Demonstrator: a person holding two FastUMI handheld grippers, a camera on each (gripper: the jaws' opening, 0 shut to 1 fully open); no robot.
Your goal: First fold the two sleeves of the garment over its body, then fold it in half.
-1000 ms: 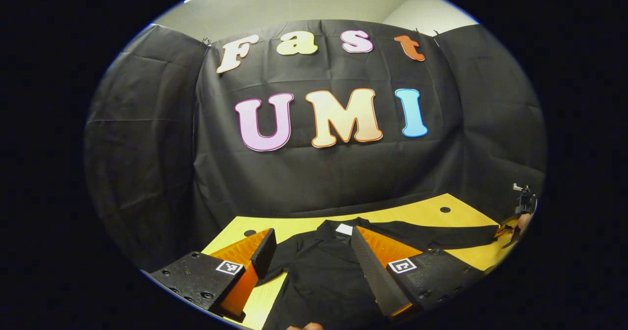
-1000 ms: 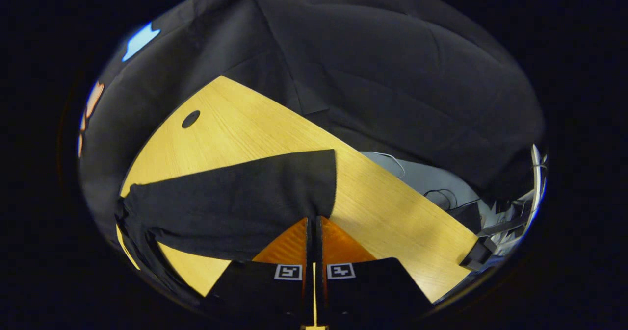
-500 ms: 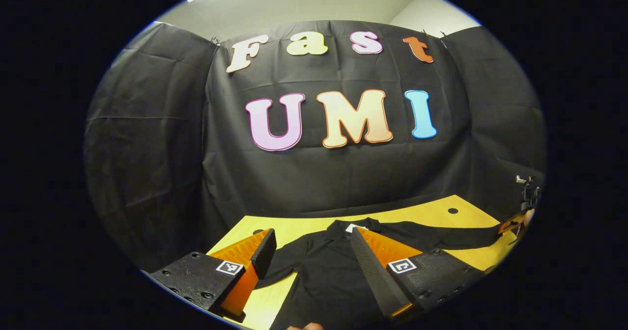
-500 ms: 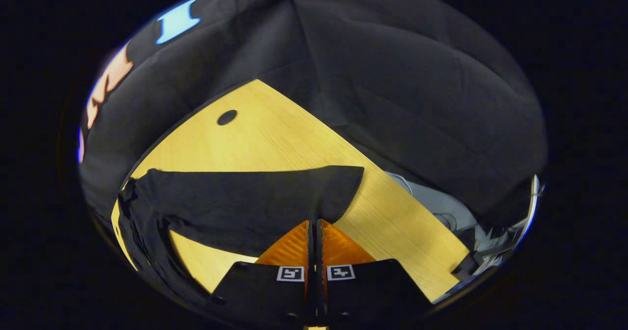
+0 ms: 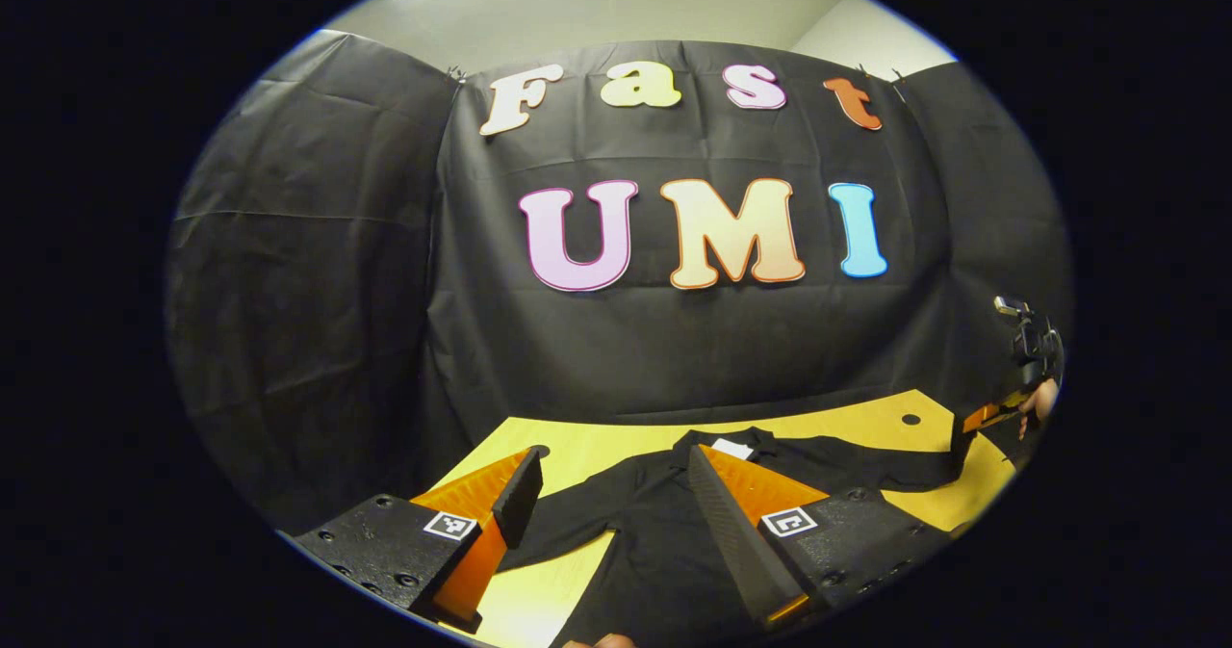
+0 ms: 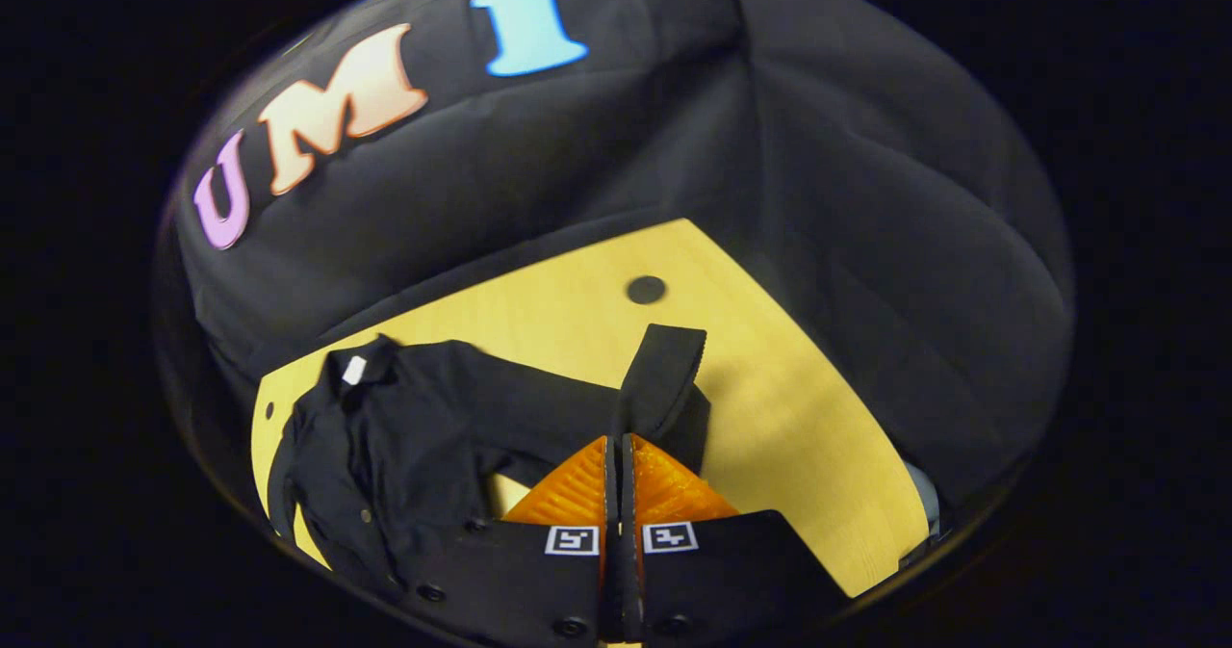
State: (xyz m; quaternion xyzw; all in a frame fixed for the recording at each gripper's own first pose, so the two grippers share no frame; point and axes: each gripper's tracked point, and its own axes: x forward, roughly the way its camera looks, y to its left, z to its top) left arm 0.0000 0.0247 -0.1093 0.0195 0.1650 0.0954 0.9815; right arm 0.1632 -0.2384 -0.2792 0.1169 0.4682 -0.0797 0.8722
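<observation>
The right tongs (image 6: 617,451) are clamped on the sleeve (image 6: 664,378), lifting it off the table (image 6: 770,417) to fold over the garment (image 6: 385,436), while the left tongs (image 5: 616,484) wait apart.

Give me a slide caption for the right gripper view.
Right gripper shut on the black shirt's sleeve, lifting its cuff above the yellow wooden table.

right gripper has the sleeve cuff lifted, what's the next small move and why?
Probably carry the sleeve inward over the shirt's body. The right gripper is shut on its lifted cuff end, the body lies flat on the table, and the left gripper hangs open.
</observation>
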